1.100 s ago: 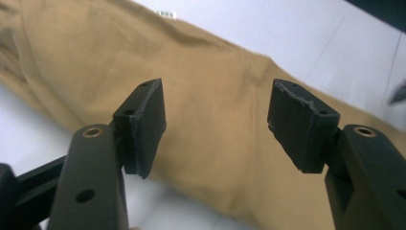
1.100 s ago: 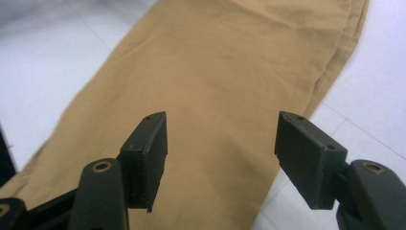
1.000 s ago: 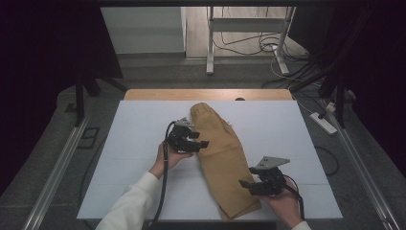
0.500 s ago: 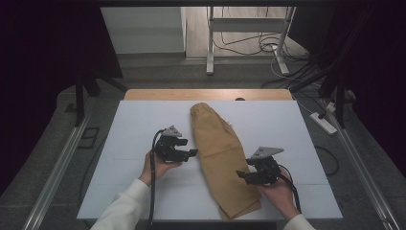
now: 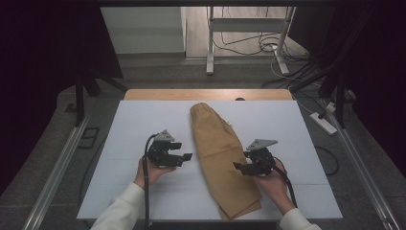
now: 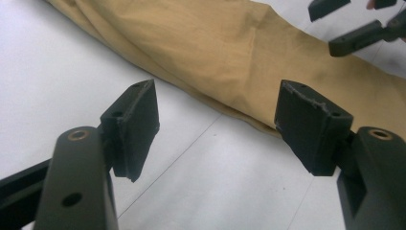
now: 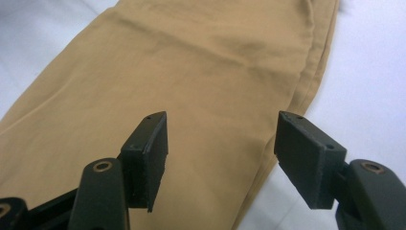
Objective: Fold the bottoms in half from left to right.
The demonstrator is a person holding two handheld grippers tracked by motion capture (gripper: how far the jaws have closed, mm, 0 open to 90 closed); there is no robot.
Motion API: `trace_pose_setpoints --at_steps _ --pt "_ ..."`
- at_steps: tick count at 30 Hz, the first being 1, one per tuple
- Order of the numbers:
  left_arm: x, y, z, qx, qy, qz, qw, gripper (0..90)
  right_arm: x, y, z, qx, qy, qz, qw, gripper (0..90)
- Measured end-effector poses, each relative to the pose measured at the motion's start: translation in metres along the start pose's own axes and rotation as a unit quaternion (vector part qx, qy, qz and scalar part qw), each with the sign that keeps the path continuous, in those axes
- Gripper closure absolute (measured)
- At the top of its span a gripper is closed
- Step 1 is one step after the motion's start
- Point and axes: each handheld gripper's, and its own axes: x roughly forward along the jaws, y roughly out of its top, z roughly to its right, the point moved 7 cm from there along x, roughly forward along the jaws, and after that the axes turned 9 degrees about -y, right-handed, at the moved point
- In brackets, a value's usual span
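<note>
The tan trousers (image 5: 221, 158) lie folded lengthwise into 1 long strip on the white counter (image 5: 134, 124), waistband at the far end and hems toward the person's edge. The left hand-held gripper (image 5: 186, 156) hovers over bare counter just beside the strip's left edge; its jaws have just been opening and stand apart with nothing between them. In the left gripper view that folded edge (image 6: 225, 103) runs just beyond the jaw tips. The right hand-held gripper (image 5: 241, 167) sits above the strip's right side, jaws likewise apart and empty, with the cloth (image 7: 191, 81) spread under them in the right gripper view.

The work in hand looks like a further fold of the strip. To do it well, each hand-held gripper should probably come down on its own edge at about the same point along the length, pinching every layer together so the lower ones don't slide out. Lifting both sides evenly and laying the end over square would likely keep the edges lined up.

Counted: 1 pair of trousers, 2 hand-held grippers, 1 counter.
</note>
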Motion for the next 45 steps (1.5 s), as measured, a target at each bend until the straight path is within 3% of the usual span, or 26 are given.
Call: trace_pose_setpoints --at_steps 14,20,29,33,38,45 --pt "0.004 -0.006 -0.003 -0.003 0.001 -0.015 0.9999 29.8 0.025 0.012 0.014 0.005 -0.013 -0.012 0.9998 36.6" --pt "0.004 -0.006 -0.004 -0.004 0.001 -0.016 0.9999 29.5 0.032 0.011 0.016 -0.004 -0.02 -0.023 0.9995 36.6" --pt "0.004 -0.006 -0.004 -0.003 0.002 -0.017 0.9999 28.9 0.039 0.017 0.026 0.008 -0.031 -0.02 0.9993 37.5" --pt "0.004 -0.006 -0.005 -0.002 0.002 -0.018 0.9998 28.7 0.043 0.025 0.027 -0.002 -0.028 -0.015 0.9995 42.9" --pt "0.003 -0.006 -0.004 -0.001 0.003 -0.017 0.9998 28.6 0.054 0.028 0.031 0.002 -0.022 -0.028 0.9993 48.0" --pt "0.002 -0.007 -0.006 -0.003 0.005 -0.016 0.9999 28.6 0.056 0.026 0.032 0.002 -0.01 -0.039 0.9992 78.5"
